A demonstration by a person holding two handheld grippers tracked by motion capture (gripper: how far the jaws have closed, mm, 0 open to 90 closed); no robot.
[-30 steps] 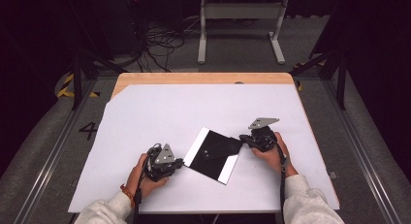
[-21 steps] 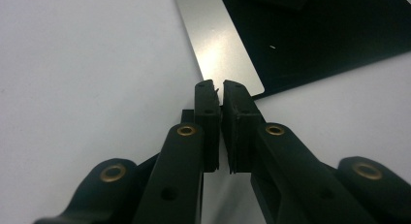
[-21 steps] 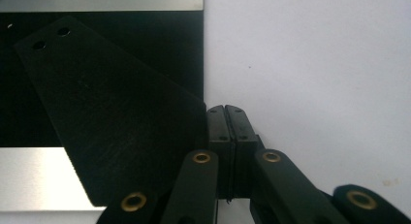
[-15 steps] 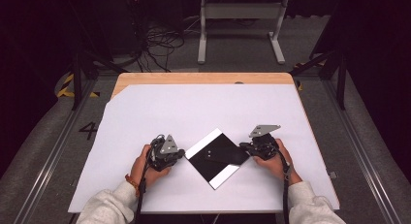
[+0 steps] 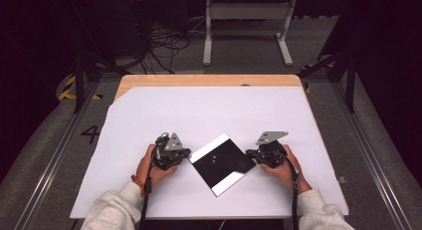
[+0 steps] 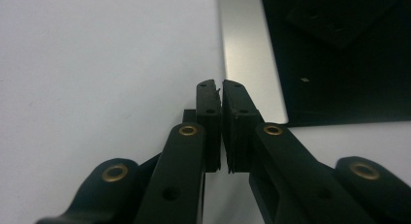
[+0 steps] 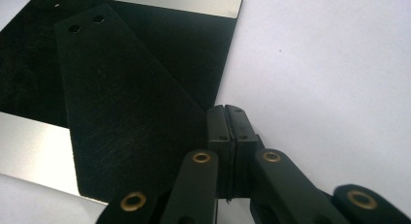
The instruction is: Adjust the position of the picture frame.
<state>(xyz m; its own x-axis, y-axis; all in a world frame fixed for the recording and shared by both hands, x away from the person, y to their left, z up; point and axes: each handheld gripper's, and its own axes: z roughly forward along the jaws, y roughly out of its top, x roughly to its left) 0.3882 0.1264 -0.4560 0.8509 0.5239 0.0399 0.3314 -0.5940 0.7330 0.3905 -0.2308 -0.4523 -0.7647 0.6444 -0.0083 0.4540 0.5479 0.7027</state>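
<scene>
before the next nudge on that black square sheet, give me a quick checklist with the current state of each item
1. Left tongs shut: ok.
2. Right tongs shut: ok.
3. Black square sheet lies flat on the white table cover, between the two tongs: ok.
4. Smaller black strip with two holes rests on the sheet: ok.
5. Left tongs touching the sheet's silver edge: cannot tell.
6. Sheet gripped by either tongs: not ok, both tips are shut beside it with nothing between them.

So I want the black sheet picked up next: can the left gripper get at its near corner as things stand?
Probably yes. The left gripper sits right beside the black sheet on the white table cover, with nothing between them, but its jaws are shut and must open first.
</scene>
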